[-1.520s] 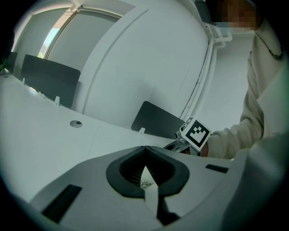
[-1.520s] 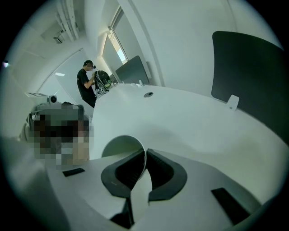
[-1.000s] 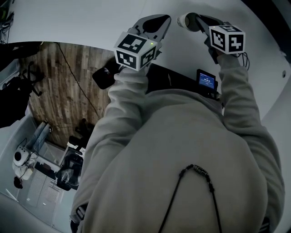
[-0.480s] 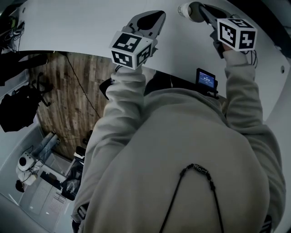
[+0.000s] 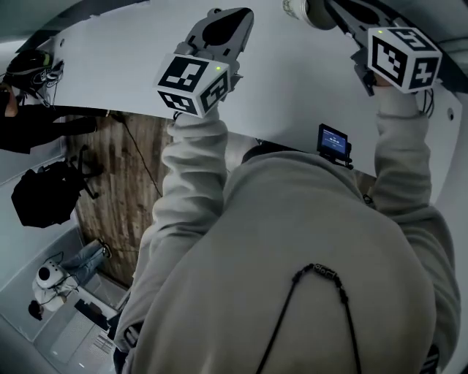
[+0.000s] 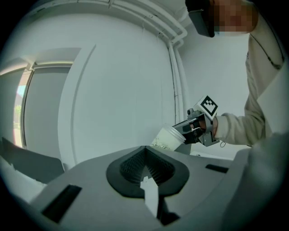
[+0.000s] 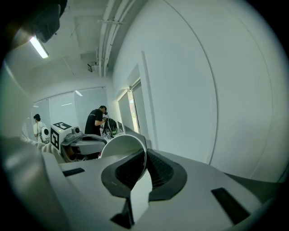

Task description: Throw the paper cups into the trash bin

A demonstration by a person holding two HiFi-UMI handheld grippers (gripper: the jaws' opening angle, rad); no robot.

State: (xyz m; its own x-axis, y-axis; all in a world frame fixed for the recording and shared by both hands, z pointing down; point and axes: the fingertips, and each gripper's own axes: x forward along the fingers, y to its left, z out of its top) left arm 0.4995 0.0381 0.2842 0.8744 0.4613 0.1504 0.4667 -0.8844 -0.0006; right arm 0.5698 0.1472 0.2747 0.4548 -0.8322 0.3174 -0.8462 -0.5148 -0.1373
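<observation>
Currently: the paper cup (image 7: 121,149) is clamped in the right gripper (image 7: 143,168), held up in the air in front of a white wall (image 7: 194,90). The cup's side wall sits between the two pads, one jaw inside the mouth and one outside. The jaws are narrow and pressed on the paper.

From the left gripper view, the cup (image 6: 166,137) is tilted. Its rim is at the right gripper (image 6: 189,128) and its base points away, down and to the left. In the head view, the cup (image 5: 298,9) shows at the top edge, just ahead of the right gripper (image 5: 325,11).

The left gripper (image 6: 146,173) has its jaws together with nothing between them. In the head view it (image 5: 232,18) is raised beside the right one, apart from the cup, with its marker cube (image 5: 191,84) facing the camera. The right gripper view shows it (image 7: 76,135) off to the side, not touching the cup.

Surroundings:
- A wooden floor (image 5: 124,190) lies below.
- A small screen (image 5: 333,139) sits on the wearer's chest.
- A person in dark clothes (image 7: 95,121) stands in the background.
</observation>
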